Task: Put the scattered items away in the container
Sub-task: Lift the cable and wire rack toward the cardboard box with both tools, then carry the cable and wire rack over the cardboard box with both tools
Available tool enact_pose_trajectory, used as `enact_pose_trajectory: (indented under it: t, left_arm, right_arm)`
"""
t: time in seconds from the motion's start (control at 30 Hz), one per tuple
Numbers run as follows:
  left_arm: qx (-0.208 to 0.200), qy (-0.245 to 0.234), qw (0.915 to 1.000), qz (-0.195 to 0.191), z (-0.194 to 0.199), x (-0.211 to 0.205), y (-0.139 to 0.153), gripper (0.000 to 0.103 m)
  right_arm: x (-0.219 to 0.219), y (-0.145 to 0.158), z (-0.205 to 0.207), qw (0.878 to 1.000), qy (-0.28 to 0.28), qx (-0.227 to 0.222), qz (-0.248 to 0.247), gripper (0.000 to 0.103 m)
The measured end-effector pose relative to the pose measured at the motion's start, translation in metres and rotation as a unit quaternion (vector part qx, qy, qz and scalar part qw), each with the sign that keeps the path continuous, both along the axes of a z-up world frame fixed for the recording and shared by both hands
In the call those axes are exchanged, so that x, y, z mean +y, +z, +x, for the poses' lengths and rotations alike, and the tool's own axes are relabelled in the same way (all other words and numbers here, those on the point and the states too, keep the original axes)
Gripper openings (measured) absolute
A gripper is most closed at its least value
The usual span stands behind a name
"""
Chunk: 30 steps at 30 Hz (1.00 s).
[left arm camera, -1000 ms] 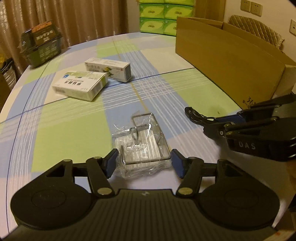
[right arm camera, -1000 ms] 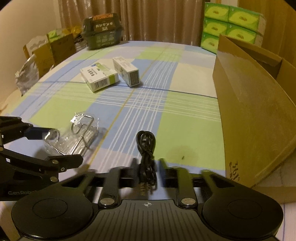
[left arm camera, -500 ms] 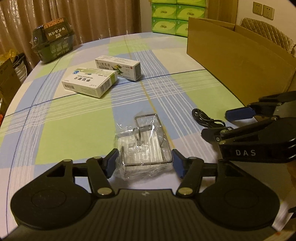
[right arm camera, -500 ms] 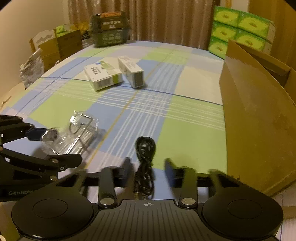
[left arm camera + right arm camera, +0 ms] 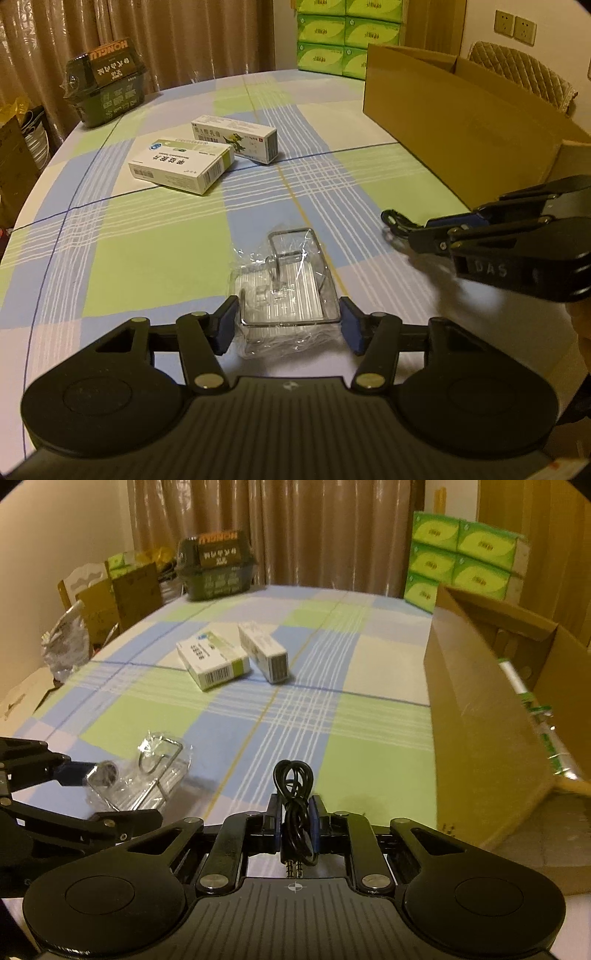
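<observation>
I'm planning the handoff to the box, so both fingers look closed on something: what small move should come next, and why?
Probably lift the right gripper and carry it toward the cardboard box. Its fingers are shut on the black cable, and the open box stands just to its right. The left gripper is shut on the wrapped wire rack, which can follow.

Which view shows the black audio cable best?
Right wrist: the black audio cable sits centered, pinched between the right gripper fingers, plugs visible. Left wrist shows only a loop of it past the right gripper's fingers.
</observation>
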<state>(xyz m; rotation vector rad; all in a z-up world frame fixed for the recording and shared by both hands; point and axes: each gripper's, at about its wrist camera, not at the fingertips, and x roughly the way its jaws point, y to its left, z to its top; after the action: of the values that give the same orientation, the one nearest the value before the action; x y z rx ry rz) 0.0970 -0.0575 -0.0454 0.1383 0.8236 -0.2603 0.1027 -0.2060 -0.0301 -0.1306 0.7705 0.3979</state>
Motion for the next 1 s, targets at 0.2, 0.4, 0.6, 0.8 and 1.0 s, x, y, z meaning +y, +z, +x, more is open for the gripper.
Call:
enact_pose_trajectory:
  t: [0.2,0.4,0.6,0.8,1.0]
  left_arm:
    - [-0.012,-0.003,0.9999,-0.004,-0.014,-0.002,0.016,0.052]
    - [-0.026,-0.006,0.9996,-0.008,-0.028,-0.008,0.035,0.052]
    - [-0.038,-0.01,0.9992,-0.011,-0.037,-0.014,0.052,0.052]
    - [-0.048,-0.017,0.9986,-0.013,-0.047,-0.022,0.066,0.052]
    - [-0.054,-0.026,0.9979,-0.024,-0.052,-0.034,0.078,0.052]
  right_arm:
    - [-0.005,0.02,-0.016,1.0,-0.011,-0.017,0.008,0.012]
    - [-0.012,0.042,-0.031,0.999,-0.019,-0.037,0.016,0.012]
    - [-0.022,0.061,-0.041,0.998,-0.028,-0.056,0.022,0.012]
    - [-0.037,0.078,-0.05,0.996,-0.041,-0.074,0.03,0.012]
    - [-0.055,0.095,-0.055,0.993,-0.057,-0.094,0.032,0.012]
